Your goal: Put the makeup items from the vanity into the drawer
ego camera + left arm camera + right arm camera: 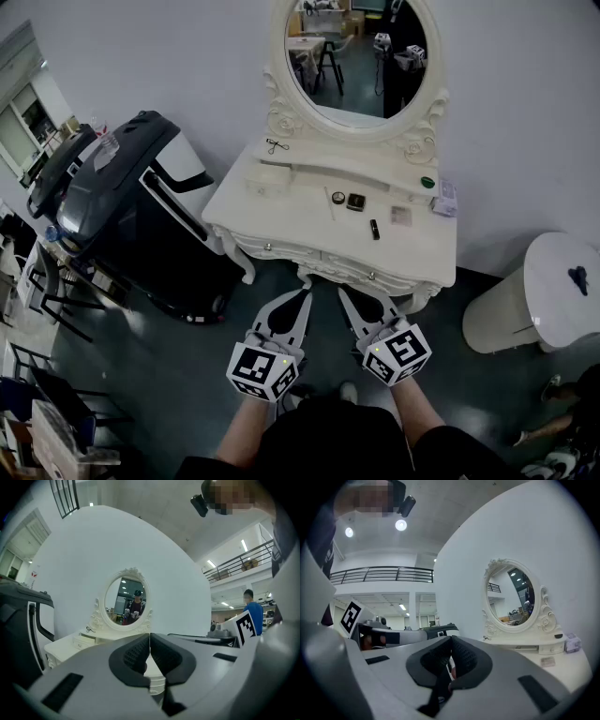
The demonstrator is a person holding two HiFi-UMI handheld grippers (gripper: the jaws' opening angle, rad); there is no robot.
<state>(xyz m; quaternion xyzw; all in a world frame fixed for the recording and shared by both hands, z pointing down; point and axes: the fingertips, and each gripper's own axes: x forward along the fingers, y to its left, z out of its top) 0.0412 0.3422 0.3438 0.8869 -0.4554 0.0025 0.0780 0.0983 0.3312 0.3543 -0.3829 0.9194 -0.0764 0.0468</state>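
A white vanity (281,211) with an oval mirror (356,61) stands against the wall. On its top lie a thin pencil (330,203), a small round compact (338,197), a dark square compact (355,202), a black lipstick (374,229), a pale palette (400,216), a green-lidded jar (427,182) and a purple box (446,198). The drawer fronts (272,247) below are closed. My left gripper (304,294) (149,637) and right gripper (344,292) (450,641) hover side by side in front of the vanity's front edge, both shut and empty.
A large black-and-white machine (141,206) stands left of the vanity. A white round bin (534,300) sits to its right. Black chairs (56,291) crowd the far left. An eyelash curler (277,145) lies on the raised shelf.
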